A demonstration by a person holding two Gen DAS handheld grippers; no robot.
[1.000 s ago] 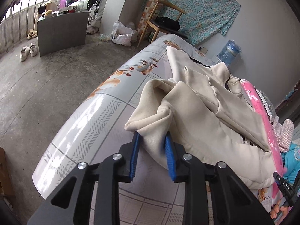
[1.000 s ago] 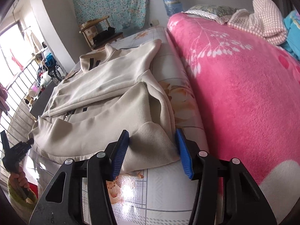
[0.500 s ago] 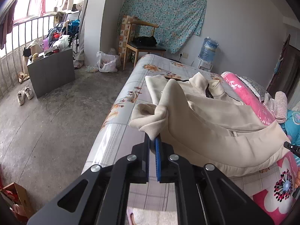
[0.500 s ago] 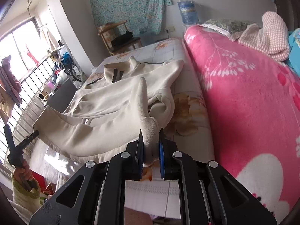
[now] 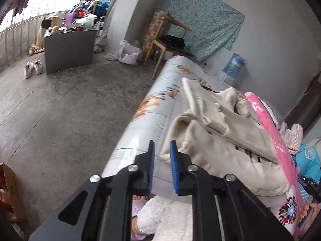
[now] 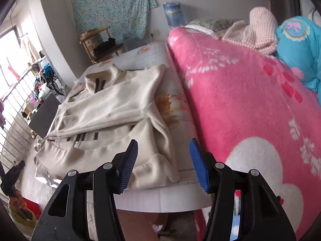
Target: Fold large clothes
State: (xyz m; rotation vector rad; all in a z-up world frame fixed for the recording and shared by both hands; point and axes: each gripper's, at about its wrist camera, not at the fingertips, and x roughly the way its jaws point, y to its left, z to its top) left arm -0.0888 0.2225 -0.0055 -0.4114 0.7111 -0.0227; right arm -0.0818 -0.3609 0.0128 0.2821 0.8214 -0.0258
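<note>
While both jaws spread empty: one left tool (image 5: 162, 167), one right tool (image 6: 164, 163), one cream jacket (image 6: 112, 108).

daylight comes in from the barred window (image 5: 30, 18) on my left, blown out to near white in both my views. the concrete floor (image 5: 60, 108) is evenly lit, with soft shadows only. the glossy bed sheet (image 5: 140, 136) catches a pale sheen along its edge. my fisheye lenses bend the walls and railings, with black vignette in the corners. the cream jacket (image 6: 112, 108) looks slightly smeared by motion; the pink blanket (image 6: 240, 104) reads saturated.
</note>
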